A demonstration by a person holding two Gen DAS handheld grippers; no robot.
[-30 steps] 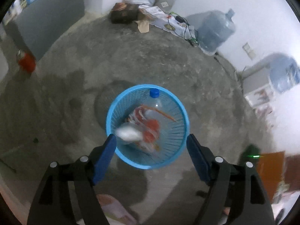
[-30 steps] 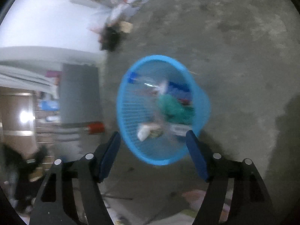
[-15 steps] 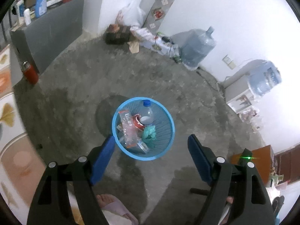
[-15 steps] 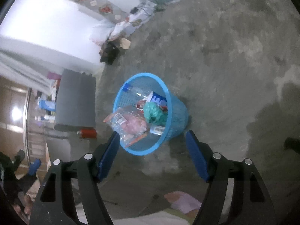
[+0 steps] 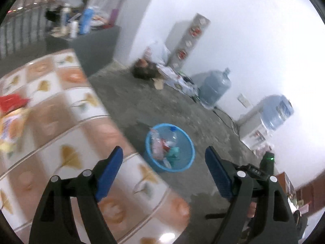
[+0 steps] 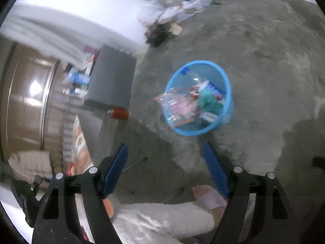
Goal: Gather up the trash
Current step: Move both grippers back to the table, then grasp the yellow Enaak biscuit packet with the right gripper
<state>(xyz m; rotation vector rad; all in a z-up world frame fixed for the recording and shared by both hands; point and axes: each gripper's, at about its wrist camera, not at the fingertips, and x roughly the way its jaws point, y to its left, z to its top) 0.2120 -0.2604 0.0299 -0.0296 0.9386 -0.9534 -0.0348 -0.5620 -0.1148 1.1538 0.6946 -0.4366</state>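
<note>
A blue mesh basket stands on the grey concrete floor and holds a clear bottle, wrappers and a green crumpled bag. It also shows in the right wrist view. My left gripper is open and empty, raised over the edge of a tiled table. Trash lies at the table's far left: a red wrapper and a yellow packet, blurred. My right gripper is open and empty, high above the floor short of the basket.
A grey cabinet with bottles on top stands near the wall. Two water jugs and a pile of bags line the white wall. The person's foot is on the floor below the right gripper.
Both grippers have risen and pulled back from the basket, which looks smaller now. The left view has swung up and left, bringing the tiled table into sight.
</note>
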